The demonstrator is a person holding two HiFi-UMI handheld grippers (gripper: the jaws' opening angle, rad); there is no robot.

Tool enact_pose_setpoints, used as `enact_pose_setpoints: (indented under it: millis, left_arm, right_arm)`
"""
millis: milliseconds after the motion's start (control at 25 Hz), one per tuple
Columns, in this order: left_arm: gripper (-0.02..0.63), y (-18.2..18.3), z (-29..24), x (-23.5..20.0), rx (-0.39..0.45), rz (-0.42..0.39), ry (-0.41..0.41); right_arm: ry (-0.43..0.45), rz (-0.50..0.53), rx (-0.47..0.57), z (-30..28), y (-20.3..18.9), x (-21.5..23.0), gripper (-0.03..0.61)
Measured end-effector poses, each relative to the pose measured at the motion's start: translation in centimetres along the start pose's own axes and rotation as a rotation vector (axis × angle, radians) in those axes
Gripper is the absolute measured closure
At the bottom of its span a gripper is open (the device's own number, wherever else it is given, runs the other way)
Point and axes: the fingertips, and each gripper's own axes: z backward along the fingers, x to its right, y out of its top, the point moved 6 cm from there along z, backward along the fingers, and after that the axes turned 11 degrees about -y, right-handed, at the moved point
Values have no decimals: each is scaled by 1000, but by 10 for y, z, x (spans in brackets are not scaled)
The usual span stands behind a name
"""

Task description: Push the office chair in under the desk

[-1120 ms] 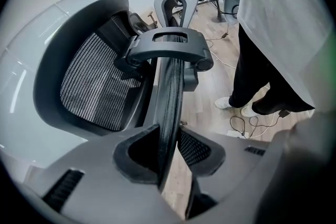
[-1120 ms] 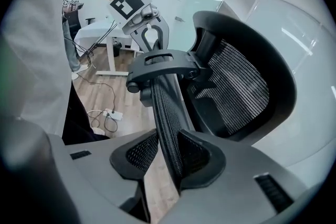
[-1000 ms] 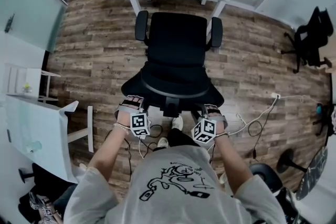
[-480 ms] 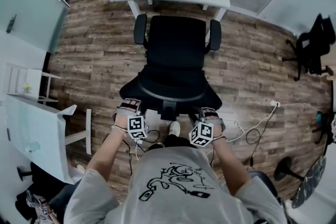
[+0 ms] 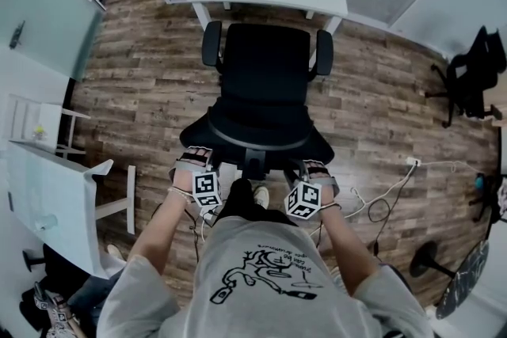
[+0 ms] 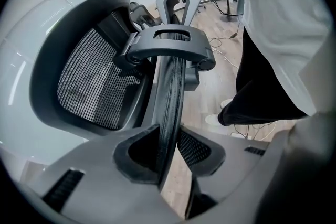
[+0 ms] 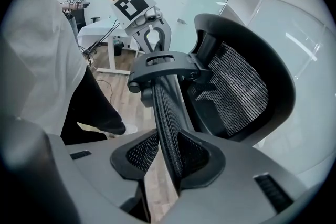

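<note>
Head view hides jaws; left gripper point(image 6: 169, 145), right gripper point(image 7: 170, 152) clamp office chair backrest point(image 6: 171, 89).

Bright, even indoor light in all 3 views; the chair point(image 5: 265, 83) throws only a faint, soft shadow on the wood floor point(image 5: 150, 67); pale glare streaks the glass wall point(image 7: 302, 34); strong fisheye bending at the edges; both gripper views sit in round black borders, their nearest parts soft.
</note>
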Motion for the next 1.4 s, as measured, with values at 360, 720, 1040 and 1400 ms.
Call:
enact_pose_setpoints:
  millis: [360, 720, 1040, 1400]
  left_arm:
    - [508, 9, -8, -18, 12, -3, 8]
    - [511, 17, -12, -33, 16, -41, 14]
    - [512, 19, -16, -48, 28, -50, 5]
    - [512, 16, -24, -69, 47, -61, 1]
  right_arm:
    - [7, 28, -3, -12, -10, 22, 442]
    - [18, 31, -2, -19, -17, 41, 443]
    - [22, 33, -6, -28, -19, 55, 443]
    - [29, 20, -19, -44, -18, 71, 443]
